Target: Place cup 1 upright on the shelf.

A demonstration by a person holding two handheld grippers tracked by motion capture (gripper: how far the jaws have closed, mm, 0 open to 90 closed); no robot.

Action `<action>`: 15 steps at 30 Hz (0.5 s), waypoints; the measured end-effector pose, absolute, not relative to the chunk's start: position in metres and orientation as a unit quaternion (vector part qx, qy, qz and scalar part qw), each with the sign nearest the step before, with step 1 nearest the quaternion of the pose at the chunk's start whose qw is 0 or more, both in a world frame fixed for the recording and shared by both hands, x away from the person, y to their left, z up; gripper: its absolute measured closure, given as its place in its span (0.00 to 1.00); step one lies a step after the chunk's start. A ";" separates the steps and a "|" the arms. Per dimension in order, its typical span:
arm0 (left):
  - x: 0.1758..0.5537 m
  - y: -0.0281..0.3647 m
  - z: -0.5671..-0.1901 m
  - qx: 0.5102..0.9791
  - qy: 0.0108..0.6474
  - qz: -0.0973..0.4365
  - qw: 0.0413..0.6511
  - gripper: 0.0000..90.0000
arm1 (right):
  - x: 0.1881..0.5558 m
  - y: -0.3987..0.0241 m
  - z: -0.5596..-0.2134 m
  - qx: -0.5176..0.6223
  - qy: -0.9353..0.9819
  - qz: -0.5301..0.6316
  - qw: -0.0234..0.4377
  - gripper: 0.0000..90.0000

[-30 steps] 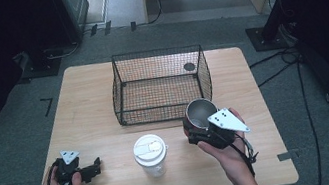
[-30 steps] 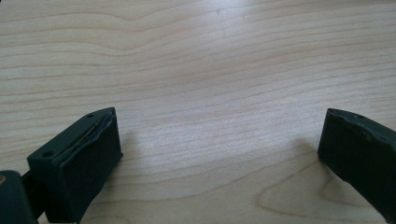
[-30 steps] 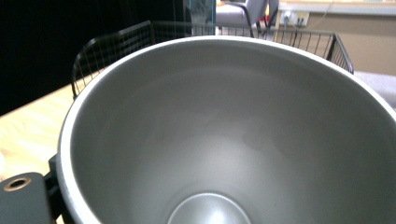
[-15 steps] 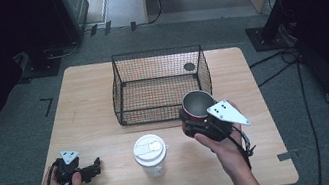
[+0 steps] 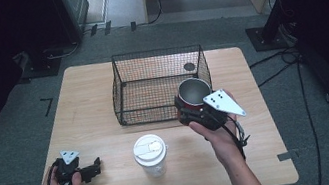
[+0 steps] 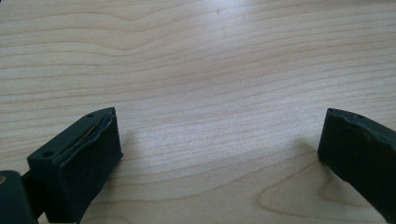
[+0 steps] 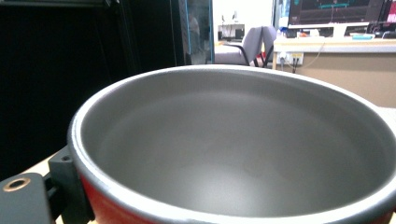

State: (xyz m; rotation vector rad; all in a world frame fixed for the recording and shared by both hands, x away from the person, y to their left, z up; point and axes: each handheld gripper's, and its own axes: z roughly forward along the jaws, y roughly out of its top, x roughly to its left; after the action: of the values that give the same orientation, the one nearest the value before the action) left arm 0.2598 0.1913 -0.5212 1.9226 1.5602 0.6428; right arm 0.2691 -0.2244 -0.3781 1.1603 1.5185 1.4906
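Nearest the person, the left claw (image 5: pixel 94 166) rests low on the wooden surface (image 5: pixel 86 121) at the near left, its jaws spread wide over bare wood with nothing between them. To its right, near the middle of the near edge, a white lidded cup (image 5: pixel 150 154) stands upright, untouched.

Farther in and to the right, the right claw (image 5: pixel 187 111) grips a red metal cup (image 5: pixel 194 94) by its side wall and holds it clear of the surface, mouth up and roughly upright, its long axis close to vertical. In the right gripper view the cup's grey interior (image 7: pixel 233 140) looks empty.

Just beyond and to the left of the cup sits the wire basket (image 5: pixel 122 92), open at the top; the cup hangs by its near right corner, close to the rim. Judging from this, the move ahead goes far and left, over the rim and down, and the right hand is plainly the nearer one for it.
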 end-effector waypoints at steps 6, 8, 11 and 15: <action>0.260 0.191 -0.521 0.720 0.584 0.241 0.288 0.00 | 0.281 -0.220 -0.374 0.436 0.578 0.589 0.359 0.08; 0.260 0.191 -0.521 0.720 0.584 0.241 0.288 0.00 | 0.287 -0.218 -0.374 0.430 0.573 0.596 0.362 0.08; 0.260 0.191 -0.521 0.720 0.584 0.241 0.288 0.00 | 0.291 -0.217 -0.374 0.429 0.569 0.599 0.366 0.08; 0.260 0.191 -0.521 0.720 0.584 0.241 0.288 0.00 | 0.303 -0.214 -0.375 0.426 0.558 0.603 0.379 0.08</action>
State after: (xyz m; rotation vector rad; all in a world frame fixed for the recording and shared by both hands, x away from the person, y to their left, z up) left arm 0.2598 0.1913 -0.5213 1.9220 1.5597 0.6435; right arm 0.3033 -0.2144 -0.3749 1.0888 1.4248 1.5417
